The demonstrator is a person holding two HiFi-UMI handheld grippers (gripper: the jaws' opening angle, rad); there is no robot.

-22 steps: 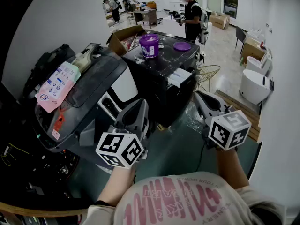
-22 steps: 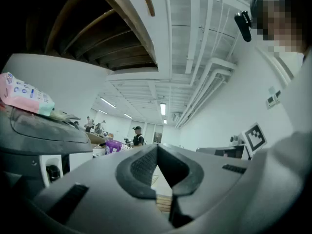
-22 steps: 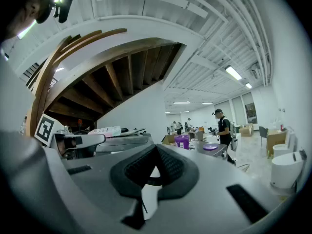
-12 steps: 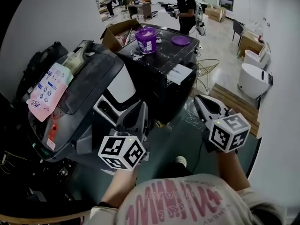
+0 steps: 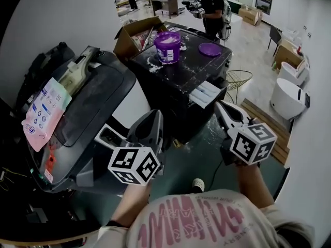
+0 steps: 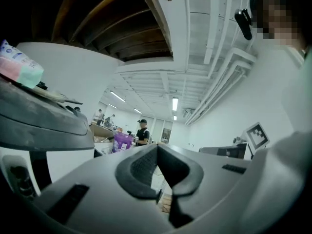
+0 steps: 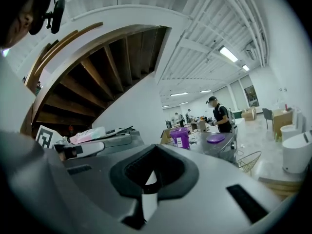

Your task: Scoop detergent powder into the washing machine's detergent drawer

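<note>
- Workshop floor [image 5: 248, 40], pale and open, runs to the far wall. A person in black [image 5: 212, 9] stands at the far side, well apart from your work.
- Two machines stand before you. A grey machine [image 5: 93, 102] is at near left with a pink pouch [image 5: 44, 112] lying on its top. The black washing machine [image 5: 176, 81] is at centre, farther off.
- Change noted: over the last second the grey machine has slid toward the near left of the head view. The black washing machine now lies straight ahead of both grippers. I judge that you are closing on it. This is approach only, and no scooping has begun.
- The purple tub [image 5: 168, 46] stands upright and uncovered on the black machine's top, toward its far left. Its purple lid [image 5: 209, 49] lies flat to the right, apart from it. White powder is spilt near the tub's base. No scoop can be made out.
- The detergent drawer [image 5: 207, 93] juts open from the black machine's front at the right, pale against the casing and not yet within reach.
- Your left gripper [image 5: 154, 113] has its jaws closed together with nothing between them. It is near the grey machine's front.
- Your right gripper [image 5: 220, 105] is likewise closed and empty. It points toward the detergent drawer, short of it.
- Finding: one gripper must open before a scoop can be taken up.
</note>
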